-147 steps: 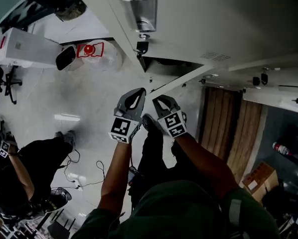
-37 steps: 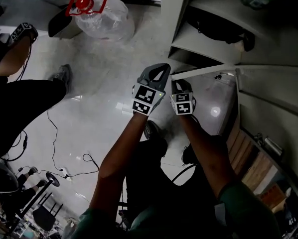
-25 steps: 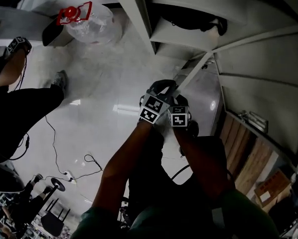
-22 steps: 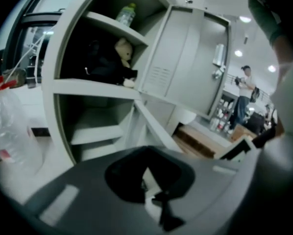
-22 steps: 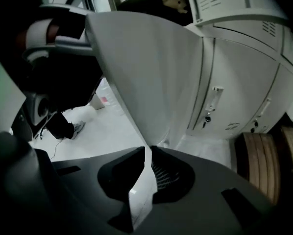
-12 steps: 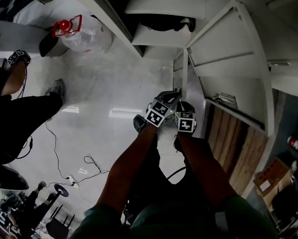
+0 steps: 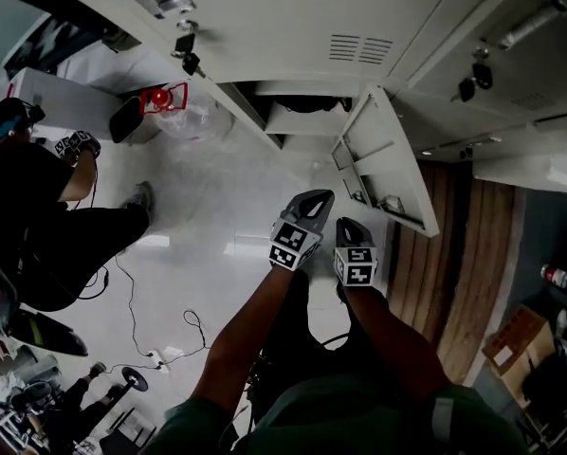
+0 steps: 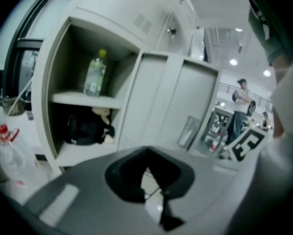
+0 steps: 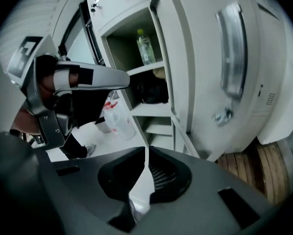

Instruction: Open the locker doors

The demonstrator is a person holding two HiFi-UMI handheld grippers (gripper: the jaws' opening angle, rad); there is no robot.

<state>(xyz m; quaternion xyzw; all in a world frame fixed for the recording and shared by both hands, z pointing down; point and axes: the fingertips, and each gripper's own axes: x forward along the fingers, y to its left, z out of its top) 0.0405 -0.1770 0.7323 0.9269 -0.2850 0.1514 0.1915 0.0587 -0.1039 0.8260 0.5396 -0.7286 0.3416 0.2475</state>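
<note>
At the left of the head view, a person (image 7: 46,226) in dark clothes and a clear water jug (image 7: 184,112) with a red cap are on the pale floor. Across the top run the lockers (image 7: 293,27), where an open compartment (image 8: 87,111) holds a bottle (image 8: 95,75) above a dark bag (image 8: 85,129), and its locker door (image 7: 388,164) stands open right of centre. Just below that door, mid-frame, the left gripper (image 7: 318,197) and beside it the right gripper (image 7: 346,226) each have their jaws drawn together on nothing.
</note>
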